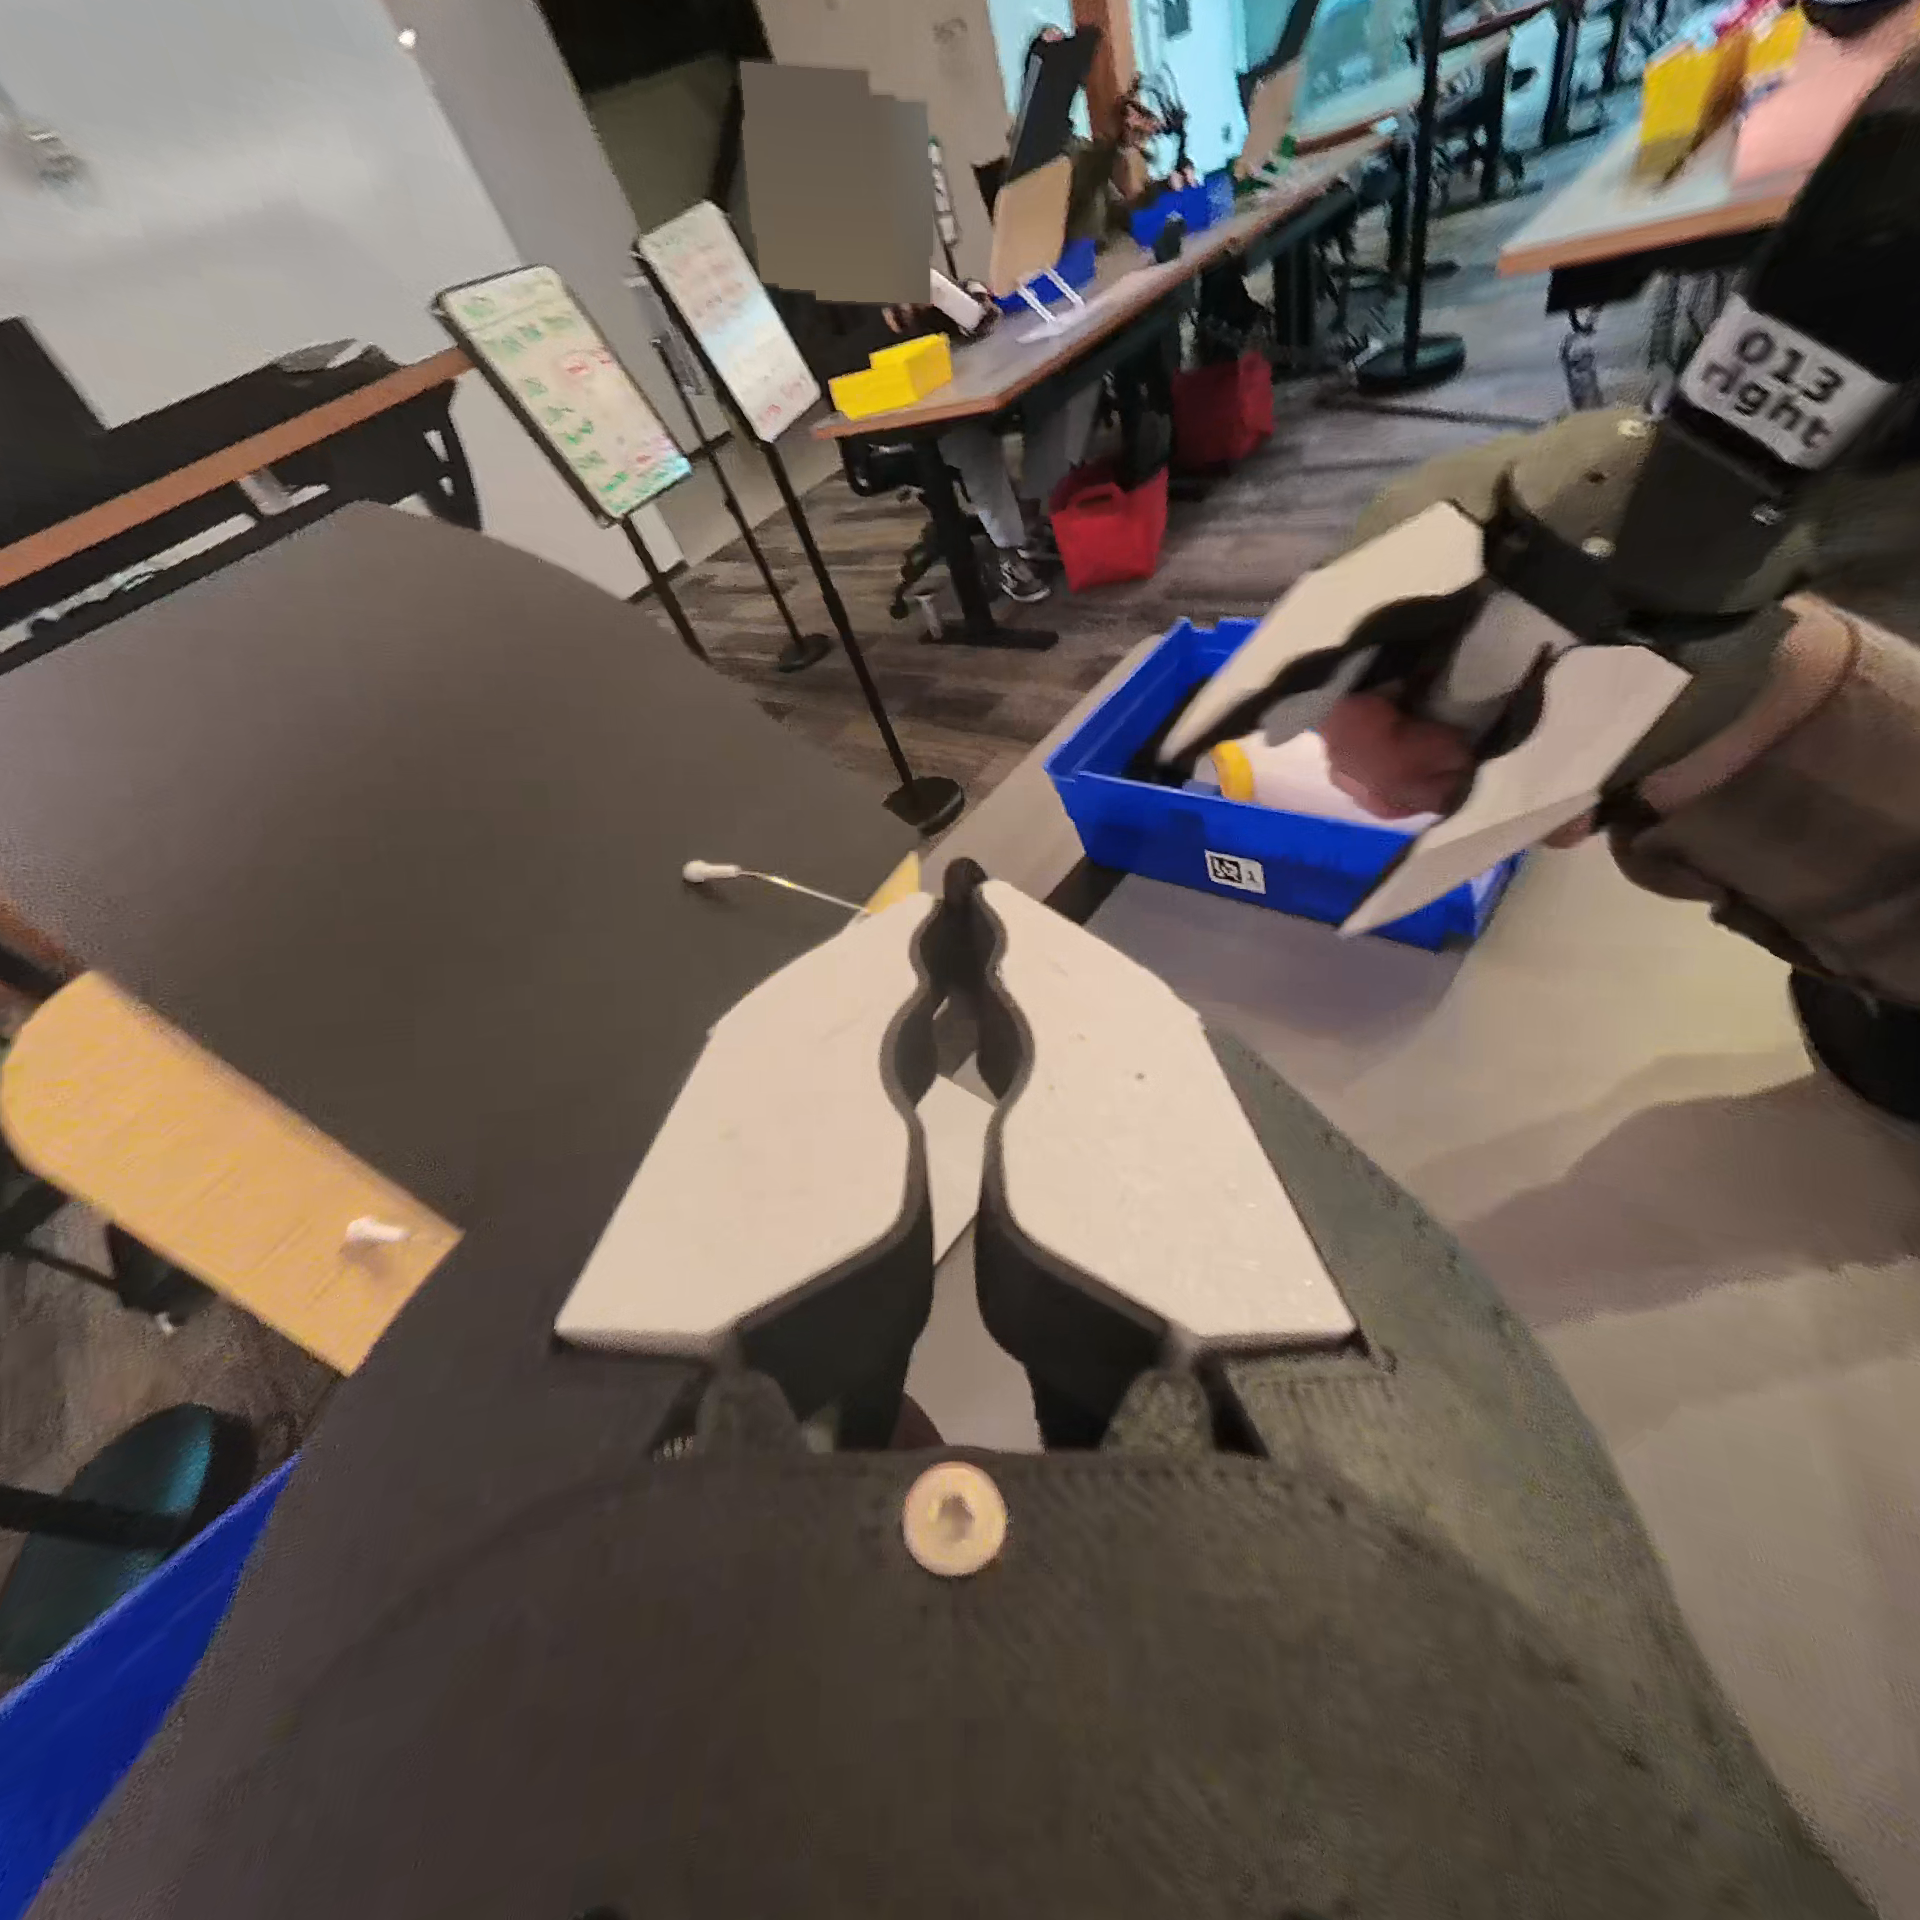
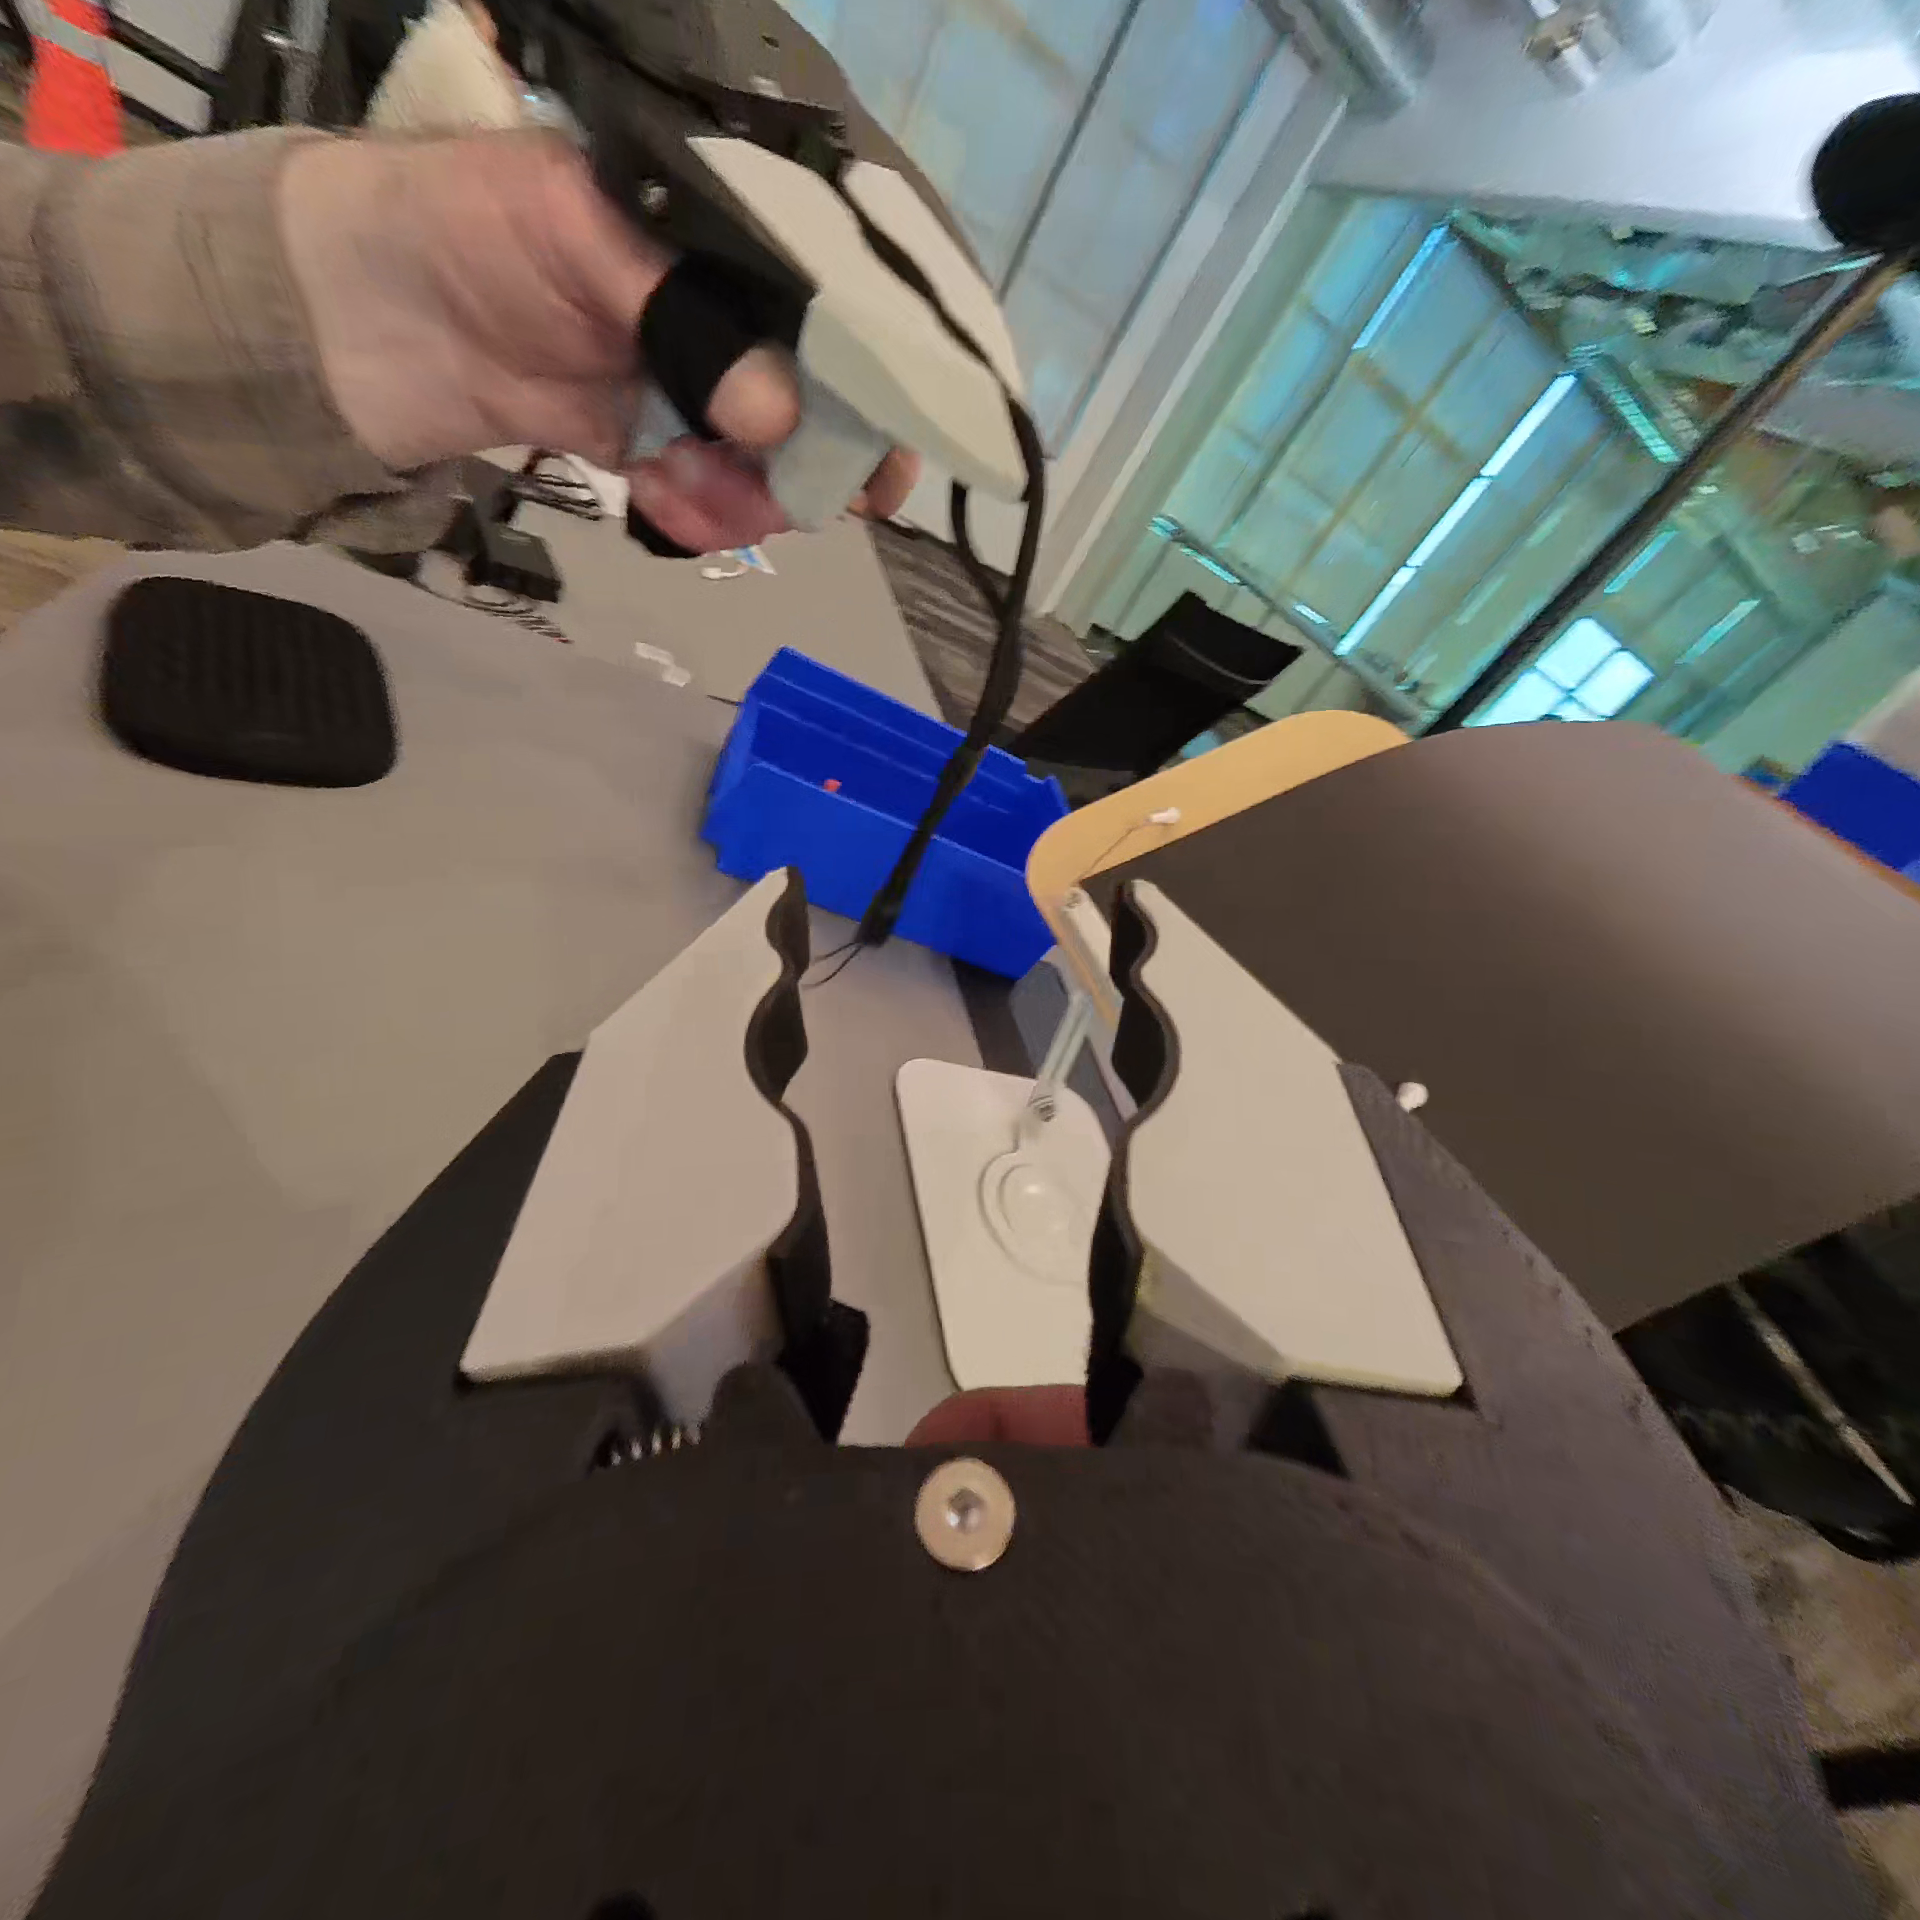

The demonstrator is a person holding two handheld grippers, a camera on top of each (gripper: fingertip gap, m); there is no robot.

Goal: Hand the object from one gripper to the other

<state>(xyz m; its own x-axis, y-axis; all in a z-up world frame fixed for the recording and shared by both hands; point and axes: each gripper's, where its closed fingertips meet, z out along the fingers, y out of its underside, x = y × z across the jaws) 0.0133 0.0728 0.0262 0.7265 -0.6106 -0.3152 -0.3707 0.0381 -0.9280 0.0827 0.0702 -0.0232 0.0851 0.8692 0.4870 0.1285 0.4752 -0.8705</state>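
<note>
The object is a thin black cord point(image 2: 997, 644). My left gripper point(image 1: 961, 899) is shut on its top end, and only a short black bit point(image 1: 963, 883) shows between the tips. In the right wrist view the left gripper point(image 2: 1023, 416) is held high by a hand, and the cord hangs down from it. The cord's frayed lower end is just in front of my right gripper point(image 2: 956, 894), close to its left fingertip point(image 2: 784, 914). My right gripper is open and empty. It also shows at the right of the left wrist view point(image 1: 1262, 836), jaws spread, above a blue bin.
A blue bin point(image 1: 1143, 821) with a yellow-capped white bottle point(image 1: 1236, 769) stands on the grey table point(image 1: 1351, 1039). Another blue bin point(image 2: 831, 821) lies behind the cord. A black pad point(image 2: 249, 681), a white base plate point(image 2: 966, 1268) and a dark curved panel point(image 2: 1558, 987) are close by. About 10 centimetres separates my left fingertips from my right. Left tips and right tips are each some 30 centimetres from the dark curved panel point(image 2: 1558, 987).
</note>
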